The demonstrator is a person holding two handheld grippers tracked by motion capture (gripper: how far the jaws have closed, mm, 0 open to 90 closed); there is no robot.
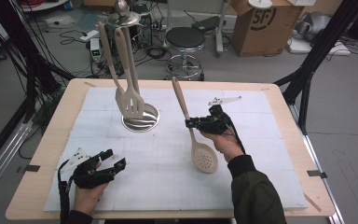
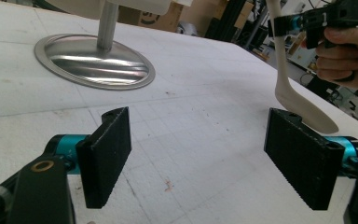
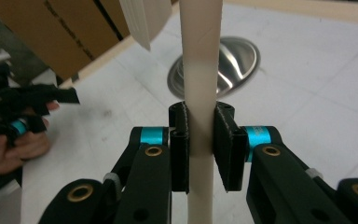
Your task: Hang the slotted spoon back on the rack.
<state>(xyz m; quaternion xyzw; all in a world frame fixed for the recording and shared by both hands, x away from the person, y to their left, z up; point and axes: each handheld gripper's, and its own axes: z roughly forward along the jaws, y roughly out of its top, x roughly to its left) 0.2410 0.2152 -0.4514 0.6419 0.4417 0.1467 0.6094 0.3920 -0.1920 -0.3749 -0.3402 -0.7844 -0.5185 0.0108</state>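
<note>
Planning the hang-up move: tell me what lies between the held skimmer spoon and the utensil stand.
Nothing: in the high view, bare white mat separates the skimmer spoon, clamped in the right tongs, from the stand's base.

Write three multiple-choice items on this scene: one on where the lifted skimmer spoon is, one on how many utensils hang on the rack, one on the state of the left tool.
1. Where is the skimmer spoon?
A. hanging on the rack
B. gripped by its handle in the right tool
C. lying flat on the foam mat

2. How many utensils hang on the steel rack?
A. two
B. four
C. none

3. How do the left tool's jaws stand?
A. shut on a spatula
B. shut on nothing
C. open, nothing between

Answers: 1 B, the right gripper view shows both pads pressed on the beige handle. 2 A, two beige utensils hang there. 3 C, the left gripper view shows bare mat between the pads.
</note>
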